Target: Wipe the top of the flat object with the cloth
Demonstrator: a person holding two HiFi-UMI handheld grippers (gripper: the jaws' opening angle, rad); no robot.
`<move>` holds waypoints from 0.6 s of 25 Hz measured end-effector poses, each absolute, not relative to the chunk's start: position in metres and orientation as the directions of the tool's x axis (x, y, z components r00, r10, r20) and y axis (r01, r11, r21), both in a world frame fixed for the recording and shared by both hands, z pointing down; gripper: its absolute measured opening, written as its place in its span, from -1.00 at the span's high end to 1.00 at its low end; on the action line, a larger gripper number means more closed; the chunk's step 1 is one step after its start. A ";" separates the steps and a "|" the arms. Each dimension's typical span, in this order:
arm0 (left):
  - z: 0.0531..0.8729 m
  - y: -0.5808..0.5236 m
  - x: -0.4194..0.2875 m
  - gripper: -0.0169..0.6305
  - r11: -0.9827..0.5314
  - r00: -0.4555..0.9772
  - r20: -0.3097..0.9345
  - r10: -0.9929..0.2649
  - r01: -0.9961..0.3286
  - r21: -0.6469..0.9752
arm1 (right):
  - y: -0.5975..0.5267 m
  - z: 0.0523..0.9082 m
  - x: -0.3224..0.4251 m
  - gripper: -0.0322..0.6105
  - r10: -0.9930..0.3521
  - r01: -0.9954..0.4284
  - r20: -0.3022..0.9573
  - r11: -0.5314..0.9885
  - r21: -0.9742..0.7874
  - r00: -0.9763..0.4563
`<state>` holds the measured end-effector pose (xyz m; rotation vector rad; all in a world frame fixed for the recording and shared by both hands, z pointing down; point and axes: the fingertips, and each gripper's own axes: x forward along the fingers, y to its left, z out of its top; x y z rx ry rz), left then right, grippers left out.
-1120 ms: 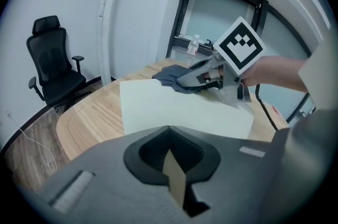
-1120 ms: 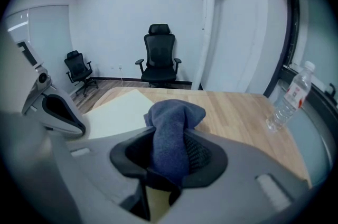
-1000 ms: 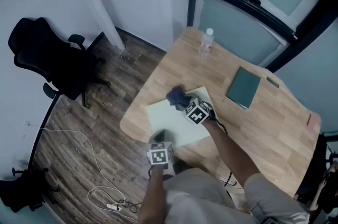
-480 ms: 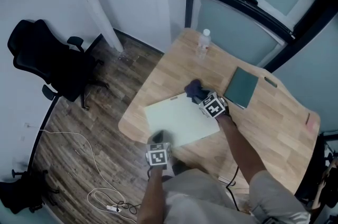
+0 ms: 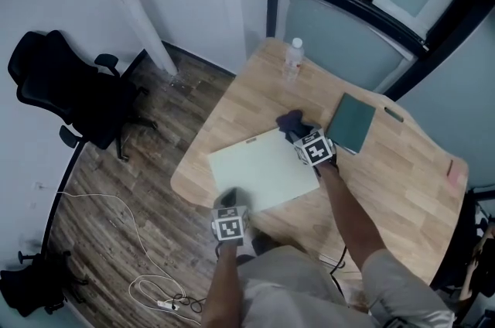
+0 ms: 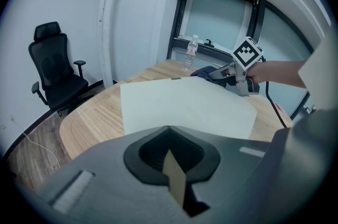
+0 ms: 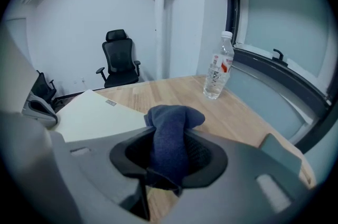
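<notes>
A pale, flat board (image 5: 259, 168) lies on the wooden table (image 5: 387, 172), and it also fills the middle of the left gripper view (image 6: 185, 106). My left gripper (image 5: 230, 204) sits at the board's near edge, jaws shut on that edge (image 6: 171, 159). My right gripper (image 5: 303, 134) is at the board's far right corner, shut on a dark blue cloth (image 5: 291, 120). In the right gripper view the cloth (image 7: 171, 130) bulges out between the jaws (image 7: 169, 157), over bare wood just past the board's corner (image 7: 95, 112).
A water bottle (image 5: 291, 58) stands at the table's far corner. A dark green book (image 5: 354, 123) lies just right of the cloth. A small pink item (image 5: 454, 169) is at the right edge. A black office chair (image 5: 66, 90) and a white cable (image 5: 155, 288) are on the floor at left.
My right gripper has carried the cloth from the board's middle up and right, to its far right corner. The left gripper has stayed at the near edge.
</notes>
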<state>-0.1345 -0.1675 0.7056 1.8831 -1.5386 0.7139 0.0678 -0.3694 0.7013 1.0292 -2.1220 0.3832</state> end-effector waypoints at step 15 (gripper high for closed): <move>0.699 -0.169 -0.132 0.92 -0.183 0.175 0.730 -0.660 -0.981 0.070 | -0.319 0.688 0.084 0.47 -0.616 -0.739 0.715 0.640 0.210 -0.331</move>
